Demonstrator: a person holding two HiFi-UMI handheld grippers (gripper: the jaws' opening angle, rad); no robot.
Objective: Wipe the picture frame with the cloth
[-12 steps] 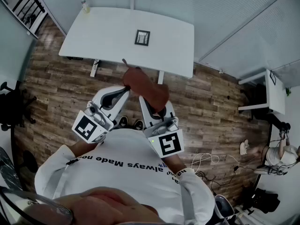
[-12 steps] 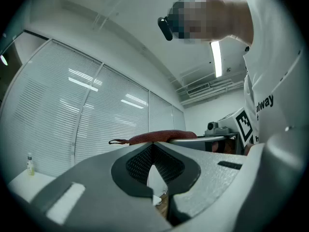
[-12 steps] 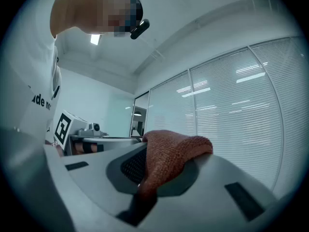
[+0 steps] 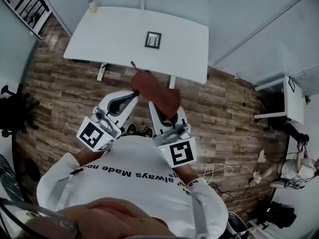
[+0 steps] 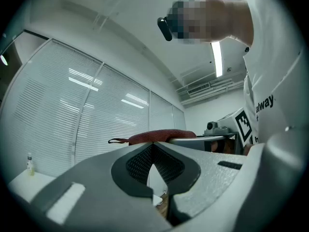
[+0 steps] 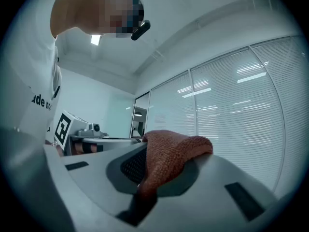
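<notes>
While the cloth (image 6: 175,151) is clamped in the right gripper's (image 4: 156,107) jaws, the left gripper's (image 5: 153,147) jaws are held closed on nothing.

Left gripper (image 4: 127,97) jaws closed, empty; right gripper (image 4: 155,109) beside it, raised, jaws clamped on cloth (image 4: 154,87).

White shirt (image 4: 124,193), grey left gripper (image 5: 153,146), right gripper (image 4: 153,108)

Surface (image 4: 114,34), picture frame (image 4: 153,40): shifted slightly rightward in head view. Background person (image 4: 291,169), far right: lower in view, legs repositioned.
</notes>
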